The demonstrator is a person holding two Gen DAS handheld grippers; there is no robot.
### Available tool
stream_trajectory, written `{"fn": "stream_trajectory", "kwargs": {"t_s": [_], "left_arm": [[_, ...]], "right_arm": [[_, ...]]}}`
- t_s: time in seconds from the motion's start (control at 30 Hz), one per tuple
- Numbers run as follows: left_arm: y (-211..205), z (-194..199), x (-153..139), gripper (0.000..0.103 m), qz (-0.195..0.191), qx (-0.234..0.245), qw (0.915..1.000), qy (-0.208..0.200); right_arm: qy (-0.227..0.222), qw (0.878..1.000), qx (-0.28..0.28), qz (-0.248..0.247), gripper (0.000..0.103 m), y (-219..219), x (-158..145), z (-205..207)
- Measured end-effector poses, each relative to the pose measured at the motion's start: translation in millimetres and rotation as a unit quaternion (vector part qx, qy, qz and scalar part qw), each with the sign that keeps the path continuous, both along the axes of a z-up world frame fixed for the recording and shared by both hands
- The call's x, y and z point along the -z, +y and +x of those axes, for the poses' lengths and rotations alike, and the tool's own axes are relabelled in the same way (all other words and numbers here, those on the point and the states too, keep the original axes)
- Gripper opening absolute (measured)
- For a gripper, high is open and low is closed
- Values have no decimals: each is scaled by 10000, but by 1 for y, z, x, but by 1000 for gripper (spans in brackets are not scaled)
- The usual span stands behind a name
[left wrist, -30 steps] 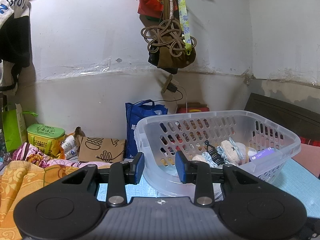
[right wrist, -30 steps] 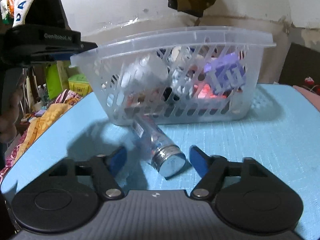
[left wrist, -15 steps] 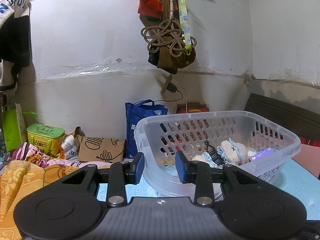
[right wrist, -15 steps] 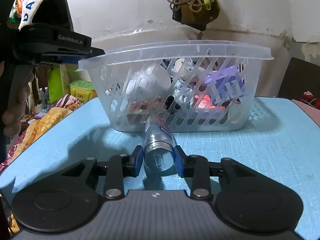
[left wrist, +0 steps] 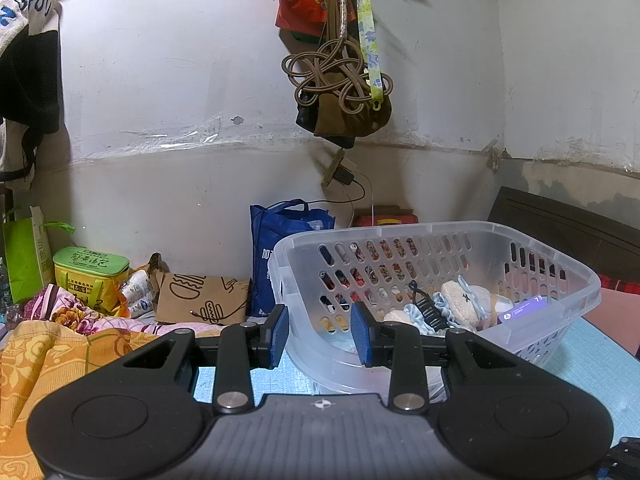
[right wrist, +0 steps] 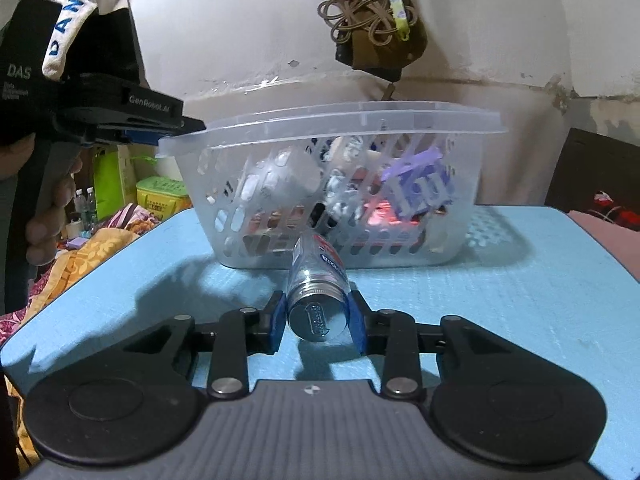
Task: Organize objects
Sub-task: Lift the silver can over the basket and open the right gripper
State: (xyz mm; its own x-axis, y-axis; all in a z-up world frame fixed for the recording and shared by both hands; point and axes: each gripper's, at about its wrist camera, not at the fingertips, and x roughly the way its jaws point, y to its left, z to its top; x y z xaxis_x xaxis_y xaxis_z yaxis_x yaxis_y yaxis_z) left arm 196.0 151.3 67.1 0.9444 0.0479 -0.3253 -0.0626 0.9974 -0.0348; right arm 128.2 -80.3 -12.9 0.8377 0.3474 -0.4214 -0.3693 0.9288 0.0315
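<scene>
A clear plastic bottle [right wrist: 318, 268] with a silver cap and a red-and-blue label lies on the blue table top [right wrist: 500, 300], cap end toward the camera. My right gripper [right wrist: 318, 320] is shut on it just behind the cap. Right behind the bottle stands the clear slotted basket [right wrist: 472, 176] with several small items in it. In the left wrist view my left gripper [left wrist: 320, 336] has the near corner of the basket [left wrist: 560, 280] between its blue pads. From the right wrist view, the left gripper [right wrist: 152, 136] meets the basket's left rim corner, held by a hand [right wrist: 48, 216].
Inside the basket lie a plush toy [left wrist: 464, 300], a black hair clip [left wrist: 428, 312] and a purple box [left wrist: 524, 308]. An orange blanket [left wrist: 48, 360], a blue bag [left wrist: 288, 240] and a brown paper bag [left wrist: 200, 300] crowd the left. A knotted cord [left wrist: 336, 80] hangs on the wall.
The right jaws have closed on the bottle, which lay loose and slanted between them. The bottle now points straight at the basket. The left gripper has not moved.
</scene>
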Motion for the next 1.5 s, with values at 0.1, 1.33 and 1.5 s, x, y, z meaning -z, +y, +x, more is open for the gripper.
{"fn": "stream_trajectory", "kwargs": {"t_s": [0.1, 1.33, 1.5], "left_arm": [[0, 0, 0, 38, 3, 1, 10000, 2], [3, -2, 3, 38, -75, 48, 10000, 7], [3, -2, 2, 38, -48, 42, 10000, 5]], "right_arm": [[-68, 10000, 50, 21, 36, -8, -2, -6], [-585, 9965, 219, -552, 37, 1, -121, 98], [-918, 9932, 455, -553, 99, -3, -120, 103]]}}
